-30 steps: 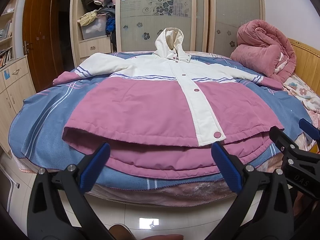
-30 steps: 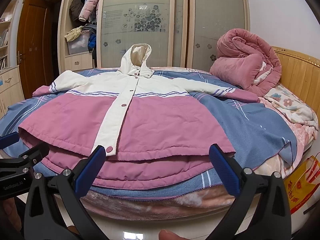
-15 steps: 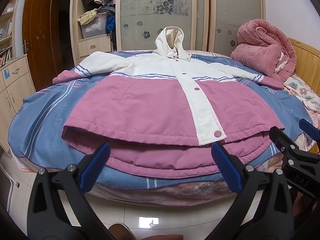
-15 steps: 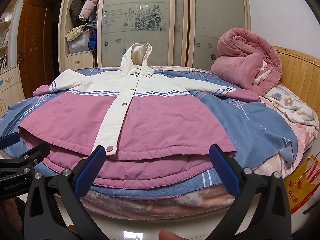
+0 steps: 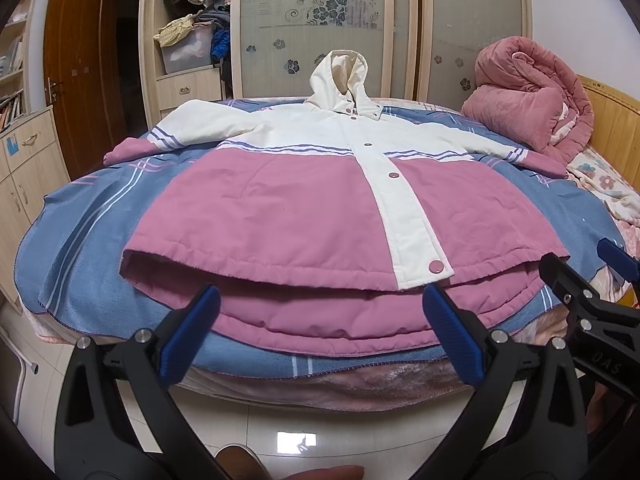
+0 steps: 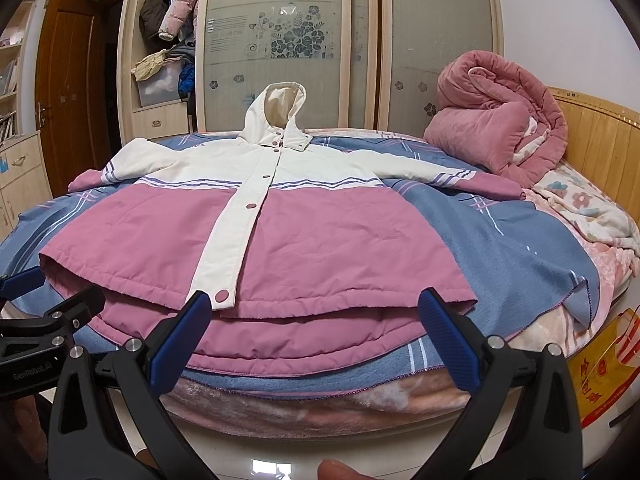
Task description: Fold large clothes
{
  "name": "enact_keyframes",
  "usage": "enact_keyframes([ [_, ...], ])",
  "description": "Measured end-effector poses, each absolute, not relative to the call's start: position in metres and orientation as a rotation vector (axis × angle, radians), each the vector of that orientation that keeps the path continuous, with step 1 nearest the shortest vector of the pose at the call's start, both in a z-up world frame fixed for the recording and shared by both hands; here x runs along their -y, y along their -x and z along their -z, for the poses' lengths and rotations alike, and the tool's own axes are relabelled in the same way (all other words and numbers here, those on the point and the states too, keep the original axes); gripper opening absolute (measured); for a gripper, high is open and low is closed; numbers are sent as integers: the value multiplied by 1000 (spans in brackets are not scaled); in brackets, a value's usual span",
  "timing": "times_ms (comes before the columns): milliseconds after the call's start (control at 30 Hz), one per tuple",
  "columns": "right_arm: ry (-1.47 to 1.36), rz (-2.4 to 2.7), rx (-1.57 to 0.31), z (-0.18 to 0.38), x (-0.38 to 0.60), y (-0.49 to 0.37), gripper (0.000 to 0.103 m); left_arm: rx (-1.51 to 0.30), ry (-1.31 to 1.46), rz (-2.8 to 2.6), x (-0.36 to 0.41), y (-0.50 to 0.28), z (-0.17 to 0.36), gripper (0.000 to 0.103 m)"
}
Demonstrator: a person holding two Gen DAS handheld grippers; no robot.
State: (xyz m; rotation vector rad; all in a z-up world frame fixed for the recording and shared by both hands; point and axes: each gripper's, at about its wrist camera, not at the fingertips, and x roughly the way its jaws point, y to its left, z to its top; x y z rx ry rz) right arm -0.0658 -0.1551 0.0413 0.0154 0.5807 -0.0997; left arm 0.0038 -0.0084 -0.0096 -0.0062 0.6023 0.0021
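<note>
Bed (image 5: pixel 80 216): jacket (image 5: pixel 280 216) flat, claws wide.

Even indoor light, floor tiles (image 5: pixel 296 438) glaring, fisheye edges vignetted.

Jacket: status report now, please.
Both tools, left and right, open, empty, at bed edge. Jacket flat, buttoned, unfolded. Nothing in the way.

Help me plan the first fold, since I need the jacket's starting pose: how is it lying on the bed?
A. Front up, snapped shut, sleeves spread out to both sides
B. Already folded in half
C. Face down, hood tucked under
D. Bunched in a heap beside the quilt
A: the jacket lies flat with its white snap placket facing up and closed, each sleeve stretched outward over the blue blanket.
</note>
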Motion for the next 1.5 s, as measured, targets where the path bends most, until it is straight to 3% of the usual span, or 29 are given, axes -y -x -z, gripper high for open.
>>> enact_keyframes([
  [700,-66,19,-634,-35,165,56,102,-686,74,2,-6,-16,21,101],
  [1033,-130,42,-604,-37,185,54,102,-502,122,34,-2,-3,16,101],
  [1100,-161,49,-586,-38,195,55,102,-550,118,57,2,-10,14,101],
  [1200,-228,50,-583,-36,214,54,102,-591,40,69,12,-26,1,101],
  [1500,-394,56,-542,-32,256,54,102,-466,-73,88,48,-117,-69,101],
])
